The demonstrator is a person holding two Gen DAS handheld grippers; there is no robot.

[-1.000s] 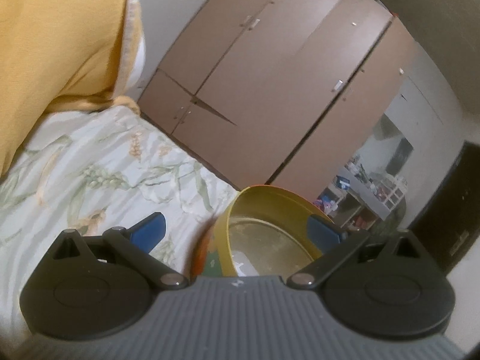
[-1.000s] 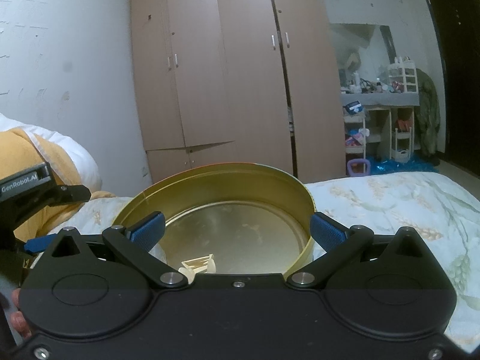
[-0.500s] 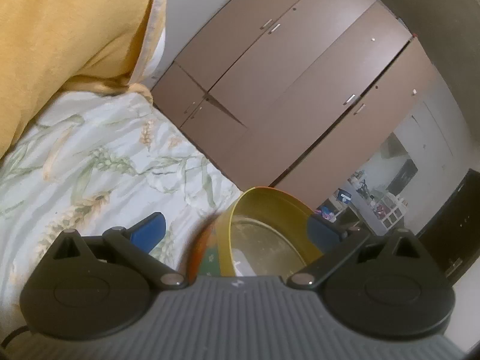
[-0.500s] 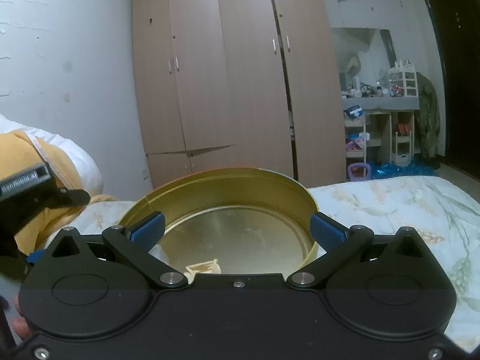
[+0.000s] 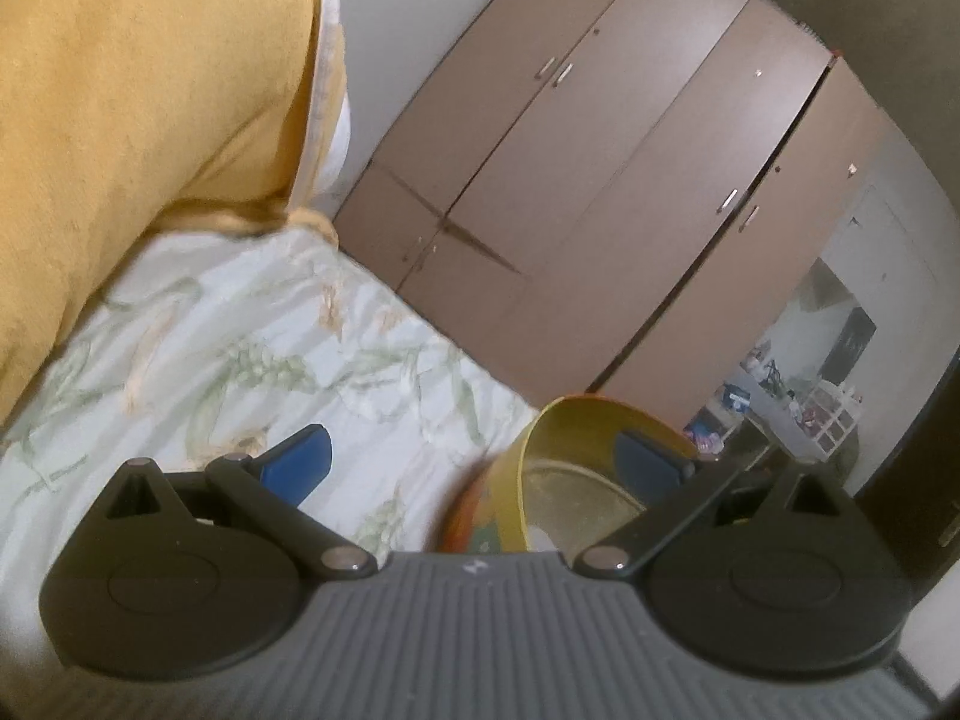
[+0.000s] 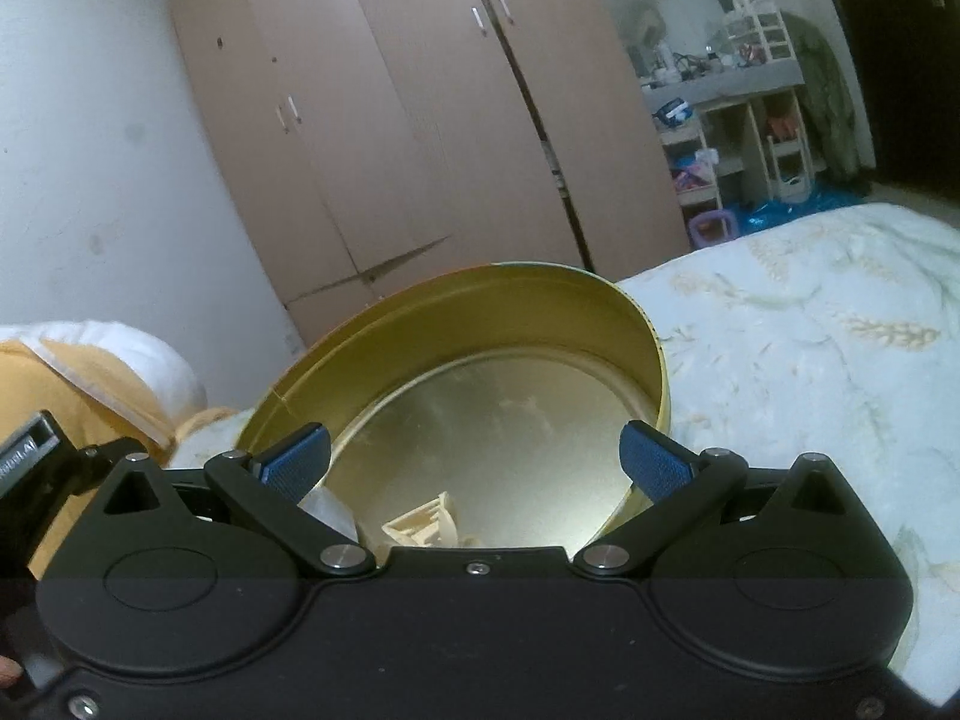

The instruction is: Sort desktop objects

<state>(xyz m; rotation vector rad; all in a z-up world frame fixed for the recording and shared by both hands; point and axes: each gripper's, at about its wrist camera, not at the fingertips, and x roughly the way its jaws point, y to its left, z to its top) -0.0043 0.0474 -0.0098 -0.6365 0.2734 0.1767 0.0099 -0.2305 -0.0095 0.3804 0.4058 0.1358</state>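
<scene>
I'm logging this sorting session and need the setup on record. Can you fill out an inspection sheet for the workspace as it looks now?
Surface: bed with a pale leaf-print sheet, rumpled.
Job's things: round gold tin, open, tilted toward the right wrist camera; a small cream plastic piece lies inside at its near edge.
Clutter: yellow blanket on the bed beside the tin.
Grippers: right gripper open, fingers spread over the tin's mouth, holding nothing; left gripper open, at the tin's side.
Cables: nothing seen.
Surroundings: brown wardrobe against the wall; crowded shelf unit to its right.
</scene>
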